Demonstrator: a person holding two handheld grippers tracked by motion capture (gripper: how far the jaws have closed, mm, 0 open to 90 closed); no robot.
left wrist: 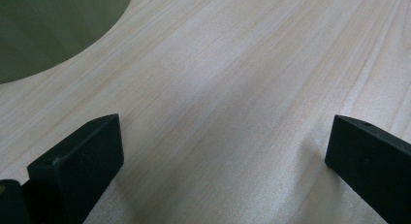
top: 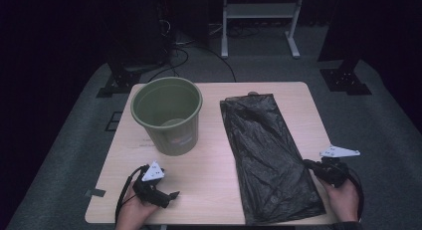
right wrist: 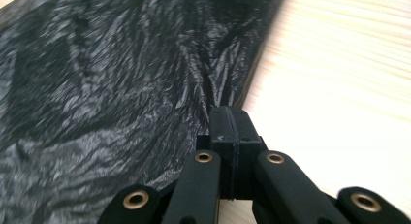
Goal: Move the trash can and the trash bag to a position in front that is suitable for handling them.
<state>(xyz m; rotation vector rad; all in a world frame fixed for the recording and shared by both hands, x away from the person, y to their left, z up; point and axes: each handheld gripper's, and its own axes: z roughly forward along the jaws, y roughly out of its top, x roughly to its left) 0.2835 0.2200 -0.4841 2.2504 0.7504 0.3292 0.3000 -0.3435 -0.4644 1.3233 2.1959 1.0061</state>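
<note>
- Two grippers are at work on the high view: your left gripper (top: 166, 197) sits low at the near-left corner of the table (top: 209, 190), jaws spread, nothing between them.
- Your right gripper (top: 309, 165) is at the right edge of the black bin bag (top: 266, 155), about two thirds of the way down its length, touching or nearly so.
- That bag lies flat with its long axis running away from you, from the near edge of the table toward the far side, slightly slanted. Your right hand (top: 343, 200) is clearly the nearer one to it.
- The green bin (top: 168, 115) stands upright and empty to the left of the bag, apart from it and closer to your left gripper.
- Left gripper view: jaws wide apart, bare wood (left wrist: 232, 88) between them, the bin's green wall (left wrist: 53, 30) at the top-left corner. Nothing held.
- Right gripper view: your jaws are pressed together, pads meeting tip to tip right at the bag's edge (right wrist: 252, 83). The crinkled plastic (right wrist: 111, 88) spreads to the left of the jaws, bare table (right wrist: 339, 88) to the right.
- Whether a fold of plastic is pinched between the pads, I can't tell; the tips sit on the border.
- My read: any lift turns on that edge, so the bag has to come up from its right side.
</note>
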